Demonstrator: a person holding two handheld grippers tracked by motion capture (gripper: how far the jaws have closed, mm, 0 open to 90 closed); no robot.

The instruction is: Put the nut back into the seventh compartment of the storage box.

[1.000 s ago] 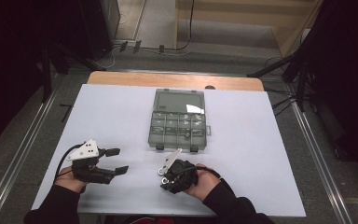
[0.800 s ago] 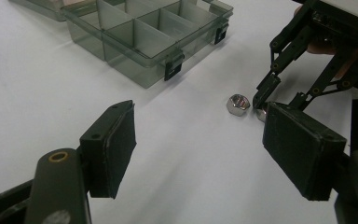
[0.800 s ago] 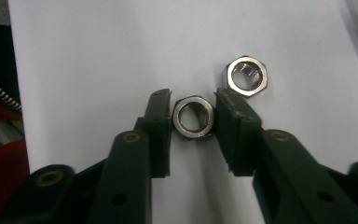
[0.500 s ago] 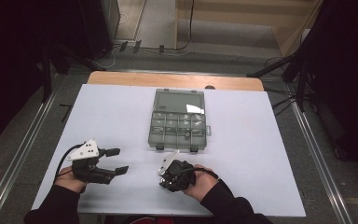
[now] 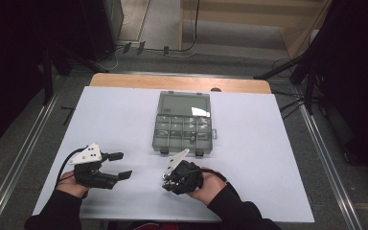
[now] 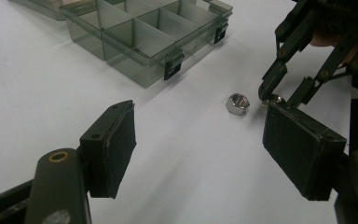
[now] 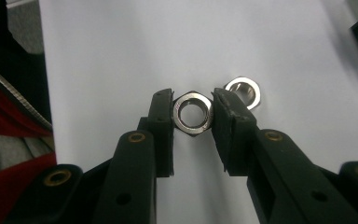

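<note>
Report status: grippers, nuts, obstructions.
Right gripper shut on one nut. Left gripper open, idle. Second nut beside it. Organizer box open, path clear.

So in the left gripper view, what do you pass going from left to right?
Left tool's left pad → hex nut lying on the table → left tool's right pad.

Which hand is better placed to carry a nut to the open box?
The right. The right gripper is already shut on one nut, near the box. The left gripper is open, holding nothing, with the second nut lying ahead.
</note>
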